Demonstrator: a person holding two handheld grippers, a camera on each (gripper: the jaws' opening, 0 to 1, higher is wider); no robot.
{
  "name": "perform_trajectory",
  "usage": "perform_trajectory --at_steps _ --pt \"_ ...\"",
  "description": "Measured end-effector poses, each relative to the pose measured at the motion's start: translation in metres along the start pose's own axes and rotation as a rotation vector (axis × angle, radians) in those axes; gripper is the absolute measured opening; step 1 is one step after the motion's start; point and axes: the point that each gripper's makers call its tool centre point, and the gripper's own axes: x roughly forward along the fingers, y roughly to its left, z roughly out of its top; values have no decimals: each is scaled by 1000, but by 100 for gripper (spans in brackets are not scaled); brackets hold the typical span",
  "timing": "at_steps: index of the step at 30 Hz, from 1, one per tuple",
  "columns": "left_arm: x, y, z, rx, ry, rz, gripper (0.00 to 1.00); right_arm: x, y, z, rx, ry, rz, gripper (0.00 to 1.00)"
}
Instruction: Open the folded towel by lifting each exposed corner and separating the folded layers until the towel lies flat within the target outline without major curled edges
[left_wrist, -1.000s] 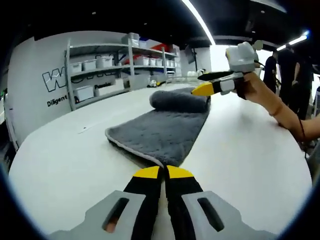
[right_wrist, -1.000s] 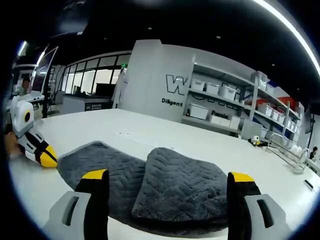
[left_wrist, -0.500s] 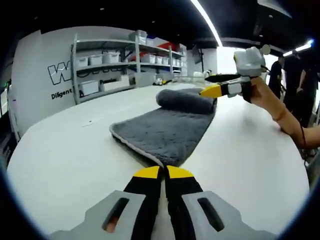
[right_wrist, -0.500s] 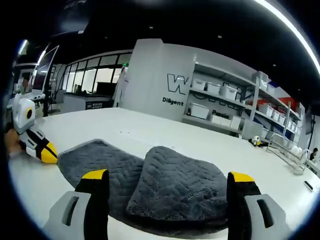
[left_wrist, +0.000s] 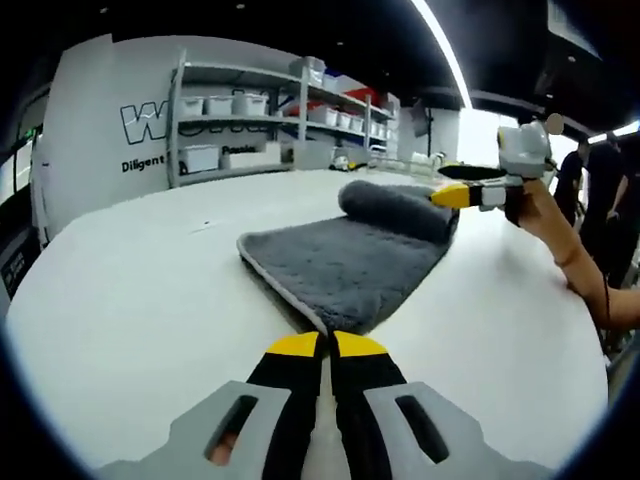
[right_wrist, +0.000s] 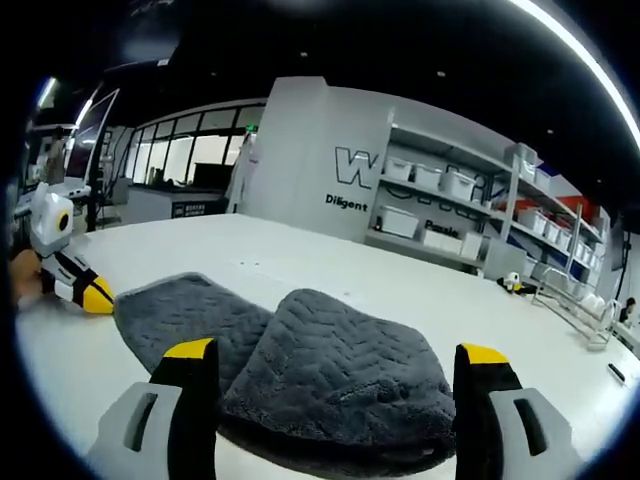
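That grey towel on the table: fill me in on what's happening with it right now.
A person is unfolding the grey towel on a white table with two handheld grippers. The left gripper is shut on the towel's near corner. The right gripper is open, its jaws either side of the end that is folded over. About half the towel lies flat; the folded layer has yet to be opened.

Lab or workshop hall: metal shelves (right_wrist: 455, 205) stacked with plastic bins (right_wrist: 398, 222), big white table (left_wrist: 140, 290), strip light (left_wrist: 445, 55), lettering on wall (right_wrist: 352, 172)
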Motion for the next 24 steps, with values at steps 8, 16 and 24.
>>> perform_trajectory --at_steps 8,16,24 --pt "-9 9 0 -34 -8 37 3 -2 0 0 8 -1 1 99" --pt "-19 23 -3 -69 -8 89 3 -2 1 -2 8 8 5 99" --pt "-35 49 -11 -117 5 190 3 -3 -2 -3 19 12 3 99"
